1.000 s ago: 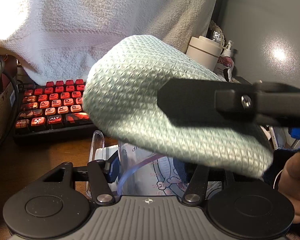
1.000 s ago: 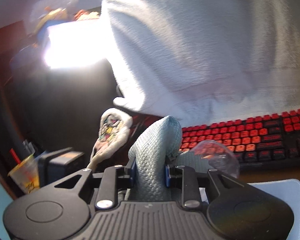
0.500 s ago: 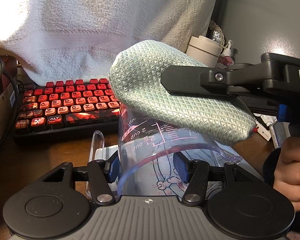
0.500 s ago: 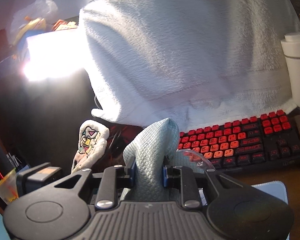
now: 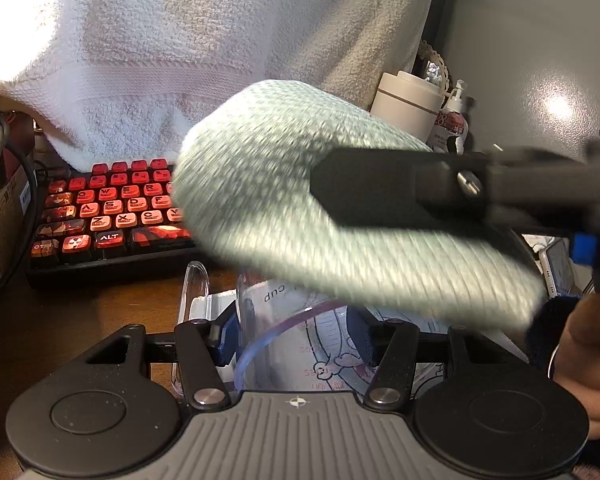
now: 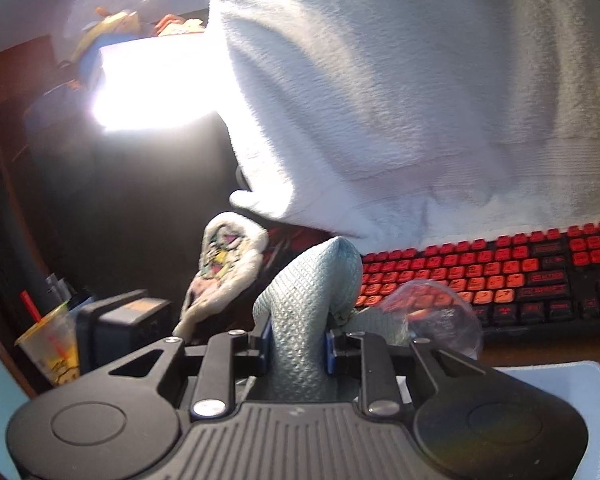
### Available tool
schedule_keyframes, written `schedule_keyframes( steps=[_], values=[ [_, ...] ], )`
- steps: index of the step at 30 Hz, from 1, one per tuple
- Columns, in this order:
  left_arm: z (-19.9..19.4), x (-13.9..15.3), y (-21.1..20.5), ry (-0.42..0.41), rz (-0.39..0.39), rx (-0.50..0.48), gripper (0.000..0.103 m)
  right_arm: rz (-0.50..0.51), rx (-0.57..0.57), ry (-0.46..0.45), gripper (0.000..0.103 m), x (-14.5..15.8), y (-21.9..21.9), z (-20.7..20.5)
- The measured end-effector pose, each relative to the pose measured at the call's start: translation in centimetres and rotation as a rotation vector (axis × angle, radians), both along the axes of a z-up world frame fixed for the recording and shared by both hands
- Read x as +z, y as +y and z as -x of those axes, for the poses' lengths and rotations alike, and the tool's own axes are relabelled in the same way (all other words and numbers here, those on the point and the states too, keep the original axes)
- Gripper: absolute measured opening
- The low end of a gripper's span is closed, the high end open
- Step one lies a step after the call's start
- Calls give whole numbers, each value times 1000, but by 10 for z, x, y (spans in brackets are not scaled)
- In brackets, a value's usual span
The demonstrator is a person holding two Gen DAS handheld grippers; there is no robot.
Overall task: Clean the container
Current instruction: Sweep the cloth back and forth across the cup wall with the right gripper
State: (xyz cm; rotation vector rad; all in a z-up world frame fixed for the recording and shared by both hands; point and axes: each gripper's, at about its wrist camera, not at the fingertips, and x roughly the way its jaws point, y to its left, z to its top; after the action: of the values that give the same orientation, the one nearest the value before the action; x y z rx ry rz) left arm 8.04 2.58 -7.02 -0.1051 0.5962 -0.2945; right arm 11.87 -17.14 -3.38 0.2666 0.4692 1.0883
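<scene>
- left tool (image 5: 296, 338) clamped on clear measuring cup (image 5: 300, 320), near, on the counter (image 5: 80, 320) before the red keyboard (image 5: 108, 212).
- right tool (image 6: 296, 346) gripping pale green cloth (image 5: 300, 208), blurred, over the cup's mouth.

Cluttered brown wooden desk (image 5: 100, 308). Behind it, white terry towel (image 5: 204, 40) draped over something, hanging down to red-and-black keyboard (image 5: 112, 208). Smooth grey wall (image 5: 540, 40) to the right, with a bright glare spot. Blown-out white light (image 6: 152, 84) at far left, dark wooden furniture (image 6: 16, 92) around it.
</scene>
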Motion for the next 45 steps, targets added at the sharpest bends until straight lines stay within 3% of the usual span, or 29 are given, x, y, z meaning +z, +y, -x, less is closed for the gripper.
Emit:
schedule_keyframes(
  steps=[9, 19, 24, 31, 41, 45],
  values=[
    [0, 0, -1, -7, -2, -1, 55, -30, -102, 62, 24, -1, -12, -15],
    [-1, 0, -2, -6, 1, -1, 55, 1, 36, -21, 27, 1, 0, 5],
    [-2, 1, -3, -6, -3, 0, 55, 9, -11, -21, 22, 1, 0, 3],
    [-3, 2, -4, -6, -1, 0, 55, -23, -104, 50, 22, -1, -11, -14],
    [-2, 1, -1, -5, 6, 0, 55, -7, 47, 1, 26, -2, -1, 1],
    [-3, 1, -2, -5, 0, 1, 55, -1, 47, 1, 23, -1, 0, 2]
  ],
)
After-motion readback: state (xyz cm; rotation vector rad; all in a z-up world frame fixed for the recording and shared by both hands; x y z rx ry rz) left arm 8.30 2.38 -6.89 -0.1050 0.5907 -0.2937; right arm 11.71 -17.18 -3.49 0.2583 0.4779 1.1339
